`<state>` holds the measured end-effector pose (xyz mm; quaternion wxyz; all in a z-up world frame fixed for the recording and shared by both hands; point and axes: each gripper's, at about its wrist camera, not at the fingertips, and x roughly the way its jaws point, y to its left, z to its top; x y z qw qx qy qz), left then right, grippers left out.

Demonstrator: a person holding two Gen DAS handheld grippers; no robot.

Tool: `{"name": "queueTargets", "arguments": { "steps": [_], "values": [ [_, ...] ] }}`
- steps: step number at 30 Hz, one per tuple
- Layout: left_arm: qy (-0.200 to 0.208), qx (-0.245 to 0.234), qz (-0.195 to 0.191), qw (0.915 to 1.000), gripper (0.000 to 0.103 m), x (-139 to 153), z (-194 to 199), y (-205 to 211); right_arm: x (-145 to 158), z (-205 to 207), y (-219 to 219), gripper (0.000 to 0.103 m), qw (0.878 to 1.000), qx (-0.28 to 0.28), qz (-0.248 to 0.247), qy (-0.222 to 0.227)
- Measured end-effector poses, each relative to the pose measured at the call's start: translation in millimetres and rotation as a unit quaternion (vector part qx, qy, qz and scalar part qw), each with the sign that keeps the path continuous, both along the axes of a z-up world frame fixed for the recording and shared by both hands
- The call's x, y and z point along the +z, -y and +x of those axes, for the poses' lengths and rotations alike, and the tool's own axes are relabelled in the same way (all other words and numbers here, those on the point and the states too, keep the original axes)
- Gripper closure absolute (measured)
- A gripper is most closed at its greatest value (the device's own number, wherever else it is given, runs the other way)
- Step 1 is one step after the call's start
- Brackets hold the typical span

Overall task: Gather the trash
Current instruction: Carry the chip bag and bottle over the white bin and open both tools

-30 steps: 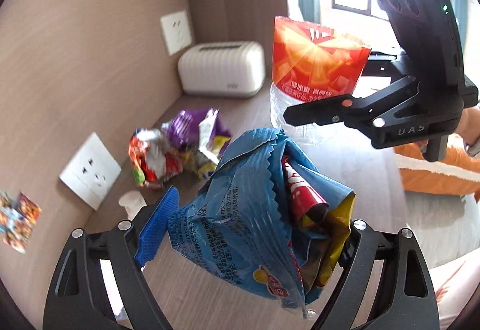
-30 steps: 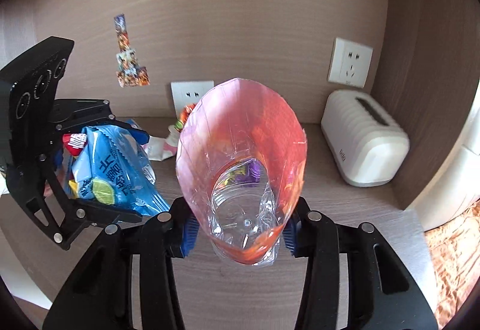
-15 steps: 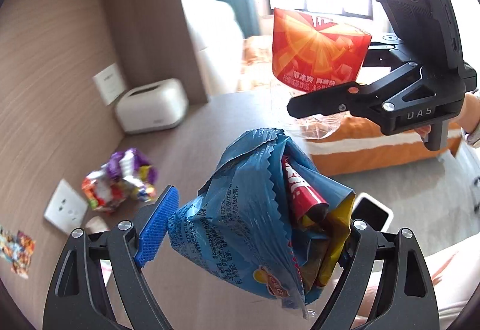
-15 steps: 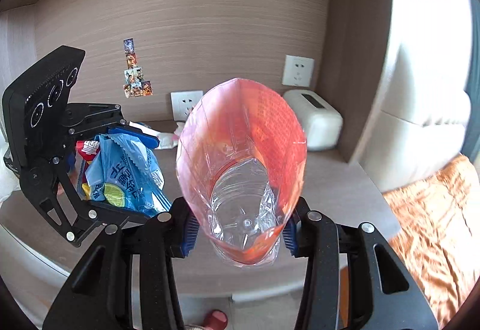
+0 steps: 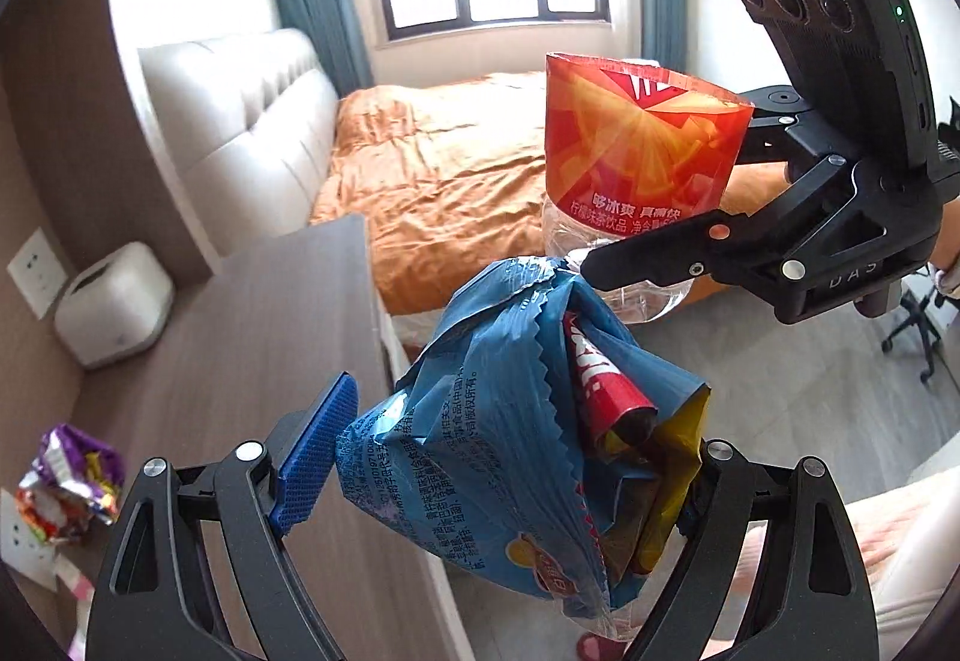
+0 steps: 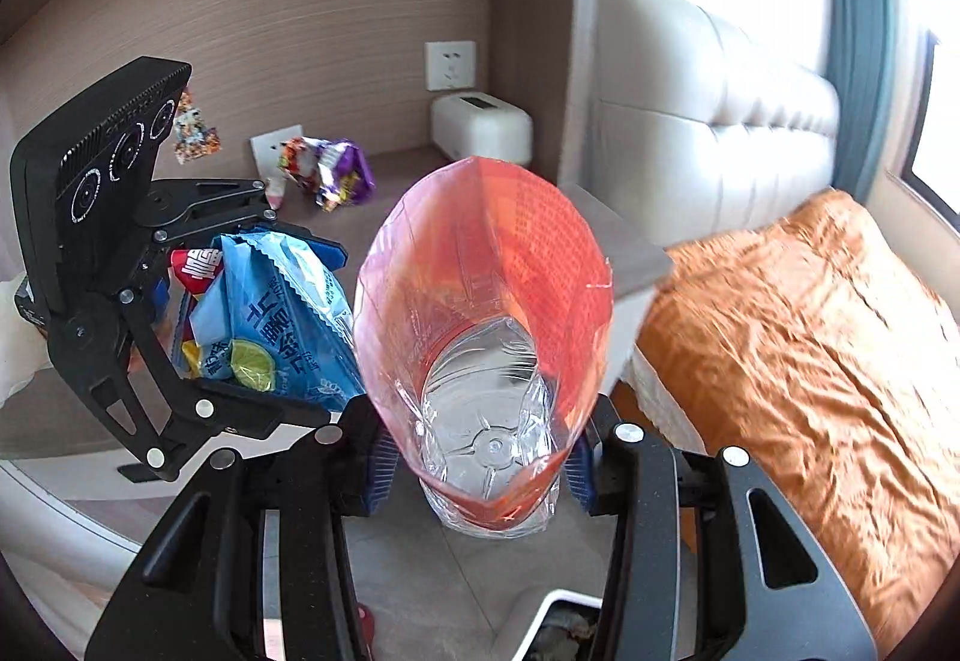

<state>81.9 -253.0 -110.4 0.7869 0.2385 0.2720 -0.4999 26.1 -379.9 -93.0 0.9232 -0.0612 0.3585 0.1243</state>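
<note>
My left gripper [image 5: 504, 472] is shut on a bundle of snack wrappers [image 5: 510, 421]: a blue bag with red and yellow wrappers tucked in. It also shows in the right wrist view [image 6: 270, 325]. My right gripper [image 6: 480, 466] is shut on a crushed clear plastic bottle [image 6: 489, 409] with a loose orange label [image 5: 636, 144]. Both are held in the air past the desk edge, side by side. More crumpled wrappers [image 6: 327, 169] lie on the desk by the wall.
A white box [image 6: 480, 126] stands at the desk's back corner. Wall sockets [image 6: 450, 63] sit behind the brown desk [image 5: 240, 325]. A bed with an orange cover [image 6: 798, 337] is to the right. A white bin rim [image 6: 558, 625] shows on the floor below.
Both grippers have pulled back and swung right, away from the desk and out over the floor, with their loads still held. The bed and window have come into view.
</note>
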Motion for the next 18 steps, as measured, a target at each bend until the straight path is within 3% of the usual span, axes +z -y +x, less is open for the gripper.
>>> {"name": "queueTargets", "arguments": {
  "steps": [9, 14, 18],
  "values": [
    [-0.036, -0.059, 0.035, 0.997, 0.019, -64.6, -32.0, 112.0, -58.9, -46.8, 92.1, 0.057, 0.998, -0.04, -0.003, -0.049],
    [-0.058, -0.111, 0.067, 0.9898, 0.019, -111.6, -58.9, 179.4, -92.6, -73.5, 142.7, 0.059, 0.996, -0.046, -0.009, -0.081],
    [-0.07, -0.146, 0.091, 0.9825, 0.019, -163.3, -79.5, 230.8, -141.3, -81.1, 185.2, 0.059, 0.992, -0.05, 0.003, -0.115]
  ]
}}
